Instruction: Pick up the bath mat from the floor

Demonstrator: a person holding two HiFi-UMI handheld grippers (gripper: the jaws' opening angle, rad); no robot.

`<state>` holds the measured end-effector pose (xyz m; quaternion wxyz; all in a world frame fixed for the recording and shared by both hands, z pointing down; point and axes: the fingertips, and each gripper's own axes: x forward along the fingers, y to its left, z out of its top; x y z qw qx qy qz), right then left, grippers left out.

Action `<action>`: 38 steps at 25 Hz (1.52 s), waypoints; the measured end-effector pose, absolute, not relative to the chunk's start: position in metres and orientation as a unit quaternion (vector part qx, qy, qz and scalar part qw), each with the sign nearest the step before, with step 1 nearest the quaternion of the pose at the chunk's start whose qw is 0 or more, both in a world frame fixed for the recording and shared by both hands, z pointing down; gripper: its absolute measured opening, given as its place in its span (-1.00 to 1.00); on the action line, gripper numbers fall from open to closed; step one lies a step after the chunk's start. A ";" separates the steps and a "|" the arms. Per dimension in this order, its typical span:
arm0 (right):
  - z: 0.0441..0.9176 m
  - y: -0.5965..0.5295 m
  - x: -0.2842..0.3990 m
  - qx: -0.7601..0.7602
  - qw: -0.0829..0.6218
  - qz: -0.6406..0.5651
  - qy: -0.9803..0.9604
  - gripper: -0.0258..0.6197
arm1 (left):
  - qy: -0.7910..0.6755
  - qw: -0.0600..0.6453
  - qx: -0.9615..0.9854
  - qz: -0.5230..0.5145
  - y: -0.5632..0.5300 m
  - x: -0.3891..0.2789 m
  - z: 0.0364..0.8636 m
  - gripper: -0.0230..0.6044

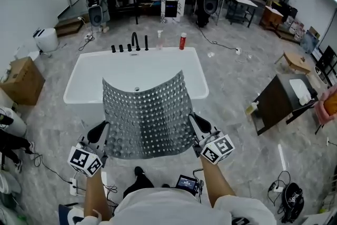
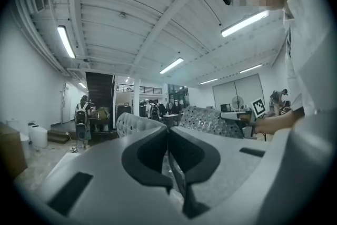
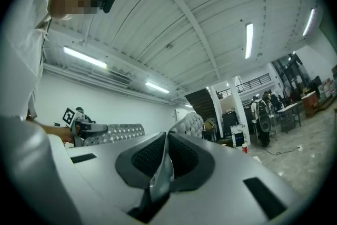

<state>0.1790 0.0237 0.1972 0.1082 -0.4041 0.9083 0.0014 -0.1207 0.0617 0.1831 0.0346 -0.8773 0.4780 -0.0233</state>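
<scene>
The bath mat (image 1: 147, 118), grey and full of small holes, hangs in the air in front of me and bows up over the near rim of the tub. My left gripper (image 1: 104, 135) is shut on its near left corner and my right gripper (image 1: 196, 126) is shut on its near right corner. In the left gripper view the jaws (image 2: 168, 133) pinch the mat's edge, and the mat (image 2: 210, 121) curves away beyond them. In the right gripper view the jaws (image 3: 165, 140) hold a thin fold of the mat (image 3: 192, 124), which rises behind them.
A white bathtub (image 1: 84, 79) with black taps (image 1: 131, 45) and a red bottle (image 1: 182, 41) stands just ahead. A cardboard box (image 1: 21, 79) sits at the left and a dark cabinet (image 1: 276, 103) at the right. Cables and a small screen (image 1: 187, 183) lie by my feet. People stand at the back.
</scene>
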 end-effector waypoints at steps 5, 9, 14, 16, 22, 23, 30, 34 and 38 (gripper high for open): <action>0.201 0.057 0.193 -0.405 0.115 0.004 0.907 -0.79 | 0.478 0.032 -0.877 -0.029 0.094 -0.102 0.189 -0.87; 0.204 0.075 0.200 -0.407 0.116 -0.002 0.906 -0.79 | 0.478 0.030 -0.878 -0.019 0.112 -0.096 0.185 -0.87; 0.197 0.097 0.186 -0.416 0.107 0.001 0.903 -0.79 | 0.461 0.040 -0.887 -0.002 0.128 -0.104 0.172 -0.87; 0.189 0.105 0.176 -0.418 0.101 0.004 0.903 -0.79 | 0.452 0.042 -0.891 0.002 0.134 -0.109 0.165 -0.87; 0.184 0.135 0.145 -0.438 0.081 0.010 0.895 -0.79 | 0.447 0.030 -0.894 0.000 0.164 -0.141 0.175 -0.87; 0.185 0.143 0.138 -0.439 0.077 0.009 0.895 -0.79 | 0.447 0.026 -0.894 -0.002 0.172 -0.148 0.177 -0.87; 0.196 0.187 0.091 -0.441 0.049 0.008 0.896 -0.79 | 0.441 0.001 -0.897 0.005 0.218 -0.195 0.194 -0.87; 0.209 0.208 0.074 -0.442 0.037 0.011 0.896 -0.79 | 0.441 -0.012 -0.897 0.013 0.236 -0.217 0.209 -0.87; 0.221 0.223 0.069 -0.436 0.032 0.003 0.899 -0.79 | 0.441 -0.020 -0.897 0.012 0.248 -0.221 0.220 -0.87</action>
